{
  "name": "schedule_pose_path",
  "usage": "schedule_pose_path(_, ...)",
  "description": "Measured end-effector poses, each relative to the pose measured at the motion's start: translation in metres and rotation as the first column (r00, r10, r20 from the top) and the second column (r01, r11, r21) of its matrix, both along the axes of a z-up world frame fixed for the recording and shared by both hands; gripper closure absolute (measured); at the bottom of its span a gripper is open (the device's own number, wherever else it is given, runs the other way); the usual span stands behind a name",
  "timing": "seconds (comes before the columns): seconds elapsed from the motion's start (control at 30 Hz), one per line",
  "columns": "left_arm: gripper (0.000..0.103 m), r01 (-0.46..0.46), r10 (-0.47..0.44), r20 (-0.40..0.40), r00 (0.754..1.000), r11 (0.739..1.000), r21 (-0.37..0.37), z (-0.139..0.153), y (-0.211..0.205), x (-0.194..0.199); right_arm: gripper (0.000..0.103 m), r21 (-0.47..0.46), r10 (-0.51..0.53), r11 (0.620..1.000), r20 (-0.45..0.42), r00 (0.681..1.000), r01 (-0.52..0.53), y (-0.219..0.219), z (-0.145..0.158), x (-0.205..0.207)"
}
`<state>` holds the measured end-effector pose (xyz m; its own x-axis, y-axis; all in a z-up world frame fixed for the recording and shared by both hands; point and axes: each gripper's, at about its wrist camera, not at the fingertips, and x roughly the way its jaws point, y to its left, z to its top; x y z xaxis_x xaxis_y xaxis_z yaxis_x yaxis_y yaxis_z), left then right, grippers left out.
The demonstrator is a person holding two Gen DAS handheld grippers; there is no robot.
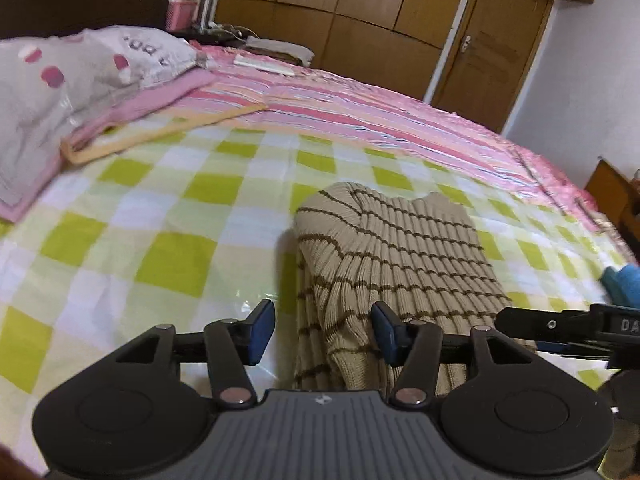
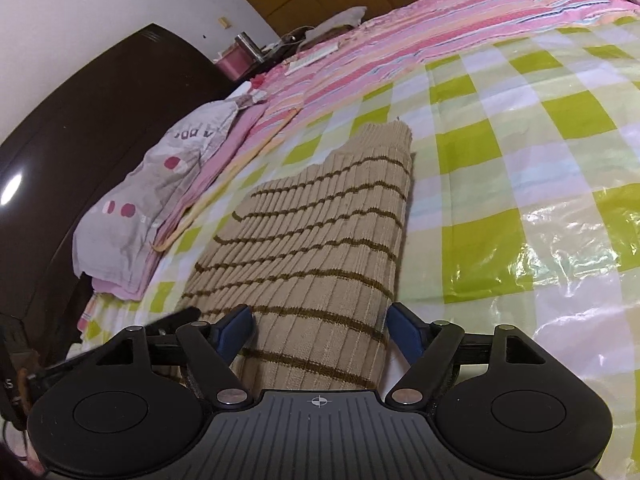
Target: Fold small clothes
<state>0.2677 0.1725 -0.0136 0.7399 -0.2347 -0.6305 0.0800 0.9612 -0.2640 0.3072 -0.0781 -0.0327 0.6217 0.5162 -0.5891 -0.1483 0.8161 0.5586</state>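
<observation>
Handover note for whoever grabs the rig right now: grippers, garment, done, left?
Left gripper: open, holding nothing, at the near left edge of the striped beige knit.
Right gripper: open, straddling the knit's near end, not clamped.
Knit lies on the green-checked sheet, folded into a long narrow strip with the sides turned in.
Done: lengthwise folds, judging by the shape.
Left: probably grip the near end and fold it over toward the far end, then flatten.

Beige brown-striped ribbed sweater (image 1: 392, 248), folded, flat on bed
</observation>
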Motion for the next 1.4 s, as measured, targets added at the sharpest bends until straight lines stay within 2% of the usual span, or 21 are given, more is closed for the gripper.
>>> schedule_pose_path(0.07,0.045,0.021,-0.021,0.008,1.0,1.0,-0.016,0.001,0.002,0.001,0.026,0.002,0.008,1.0,0.006,1.0,-0.008,-0.002,-0.001,-0.001)
schedule_pose_path(0.2,0.04,0.015,-0.018,-0.052,0.998,0.998,-0.06,-0.016,0.004,0.009,0.021,0.072,0.009,0.997,-0.052,0.999,-0.005,-0.001,-0.015,0.004)
schedule_pose_path(0.27,0.041,0.008,-0.013,-0.062,0.998,0.996,-0.088,-0.019,0.008,0.007,0.021,0.079,0.01,0.997,-0.064,0.998,-0.005,0.005,-0.02,0.006)
schedule_pose_path(0.3,0.044,0.014,-0.02,-0.059,0.998,0.996,-0.088,-0.017,0.008,0.006,0.021,0.081,0.009,0.997,-0.068,0.998,-0.004,0.006,-0.021,0.006)
schedule_pose_path(0.37,0.051,0.031,-0.036,-0.051,0.998,0.996,-0.084,-0.016,0.004,0.003,0.026,0.083,0.015,0.997,-0.053,0.999,-0.01,0.008,-0.019,0.004)
schedule_pose_path(0.4,0.054,0.04,-0.045,-0.052,0.998,0.995,-0.09,-0.017,0.002,0.002,0.033,0.074,0.018,0.997,-0.05,0.999,-0.015,0.008,-0.018,0.003)
schedule_pose_path(0.43,0.056,0.051,-0.057,-0.055,0.997,0.993,-0.107,-0.018,-0.001,0.001,0.04,0.059,0.019,0.998,-0.052,0.998,-0.016,0.007,-0.017,0.001)
schedule_pose_path(0.53,0.059,0.076,-0.084,-0.059,0.995,0.988,-0.138,-0.018,-0.008,-0.003,0.049,0.055,0.025,0.998,-0.064,0.998,-0.021,0.001,-0.013,-0.001)
schedule_pose_path(0.7,0.062,0.132,-0.145,-0.071,0.987,0.979,-0.156,-0.016,-0.029,-0.019,0.051,0.012,0.039,0.999,-0.051,0.998,-0.038,-0.01,-0.001,-0.019)
schedule_pose_path(0.83,0.063,0.205,-0.222,-0.092,0.971,0.964,-0.166,-0.018,-0.056,-0.04,0.051,-0.012,0.02,1.0,-0.062,0.998,-0.021,-0.034,0.005,-0.046)
schedule_pose_path(0.93,0.061,0.242,-0.258,-0.108,0.96,0.96,-0.14,-0.02,-0.075,-0.058,0.05,-0.051,0.017,0.998,-0.071,0.997,-0.021,-0.052,0.008,-0.069)
schedule_pose_path(1.0,0.058,0.232,-0.243,-0.112,0.964,0.967,-0.101,-0.017,-0.081,-0.065,0.043,-0.095,0.024,0.995,-0.081,0.996,-0.032,-0.058,0.007,-0.079)
schedule_pose_path(1.03,0.058,0.222,-0.23,-0.11,0.967,0.972,-0.08,-0.014,-0.081,-0.067,0.043,-0.116,0.021,0.993,-0.076,0.997,-0.03,-0.06,0.008,-0.083)
schedule_pose_path(1.13,0.058,0.174,-0.176,-0.087,0.98,0.984,-0.03,0.001,-0.076,-0.073,0.043,-0.131,0.001,0.991,-0.013,1.0,-0.002,-0.068,0.02,-0.093)
schedule_pose_path(1.27,0.059,0.113,-0.113,0.004,0.994,0.992,0.059,0.025,-0.077,-0.071,0.043,-0.181,-0.042,0.982,0.109,0.993,0.062,-0.069,0.04,-0.09)
schedule_pose_path(1.33,0.059,0.101,-0.106,0.041,0.994,0.991,0.092,0.034,-0.082,-0.06,0.046,-0.203,-0.043,0.977,0.138,0.99,0.071,-0.063,0.043,-0.08)
schedule_pose_path(1.4,0.059,0.099,-0.108,0.061,0.992,0.986,0.136,0.035,-0.093,-0.044,0.059,-0.209,-0.032,0.976,0.136,0.99,0.06,-0.057,0.04,-0.067)
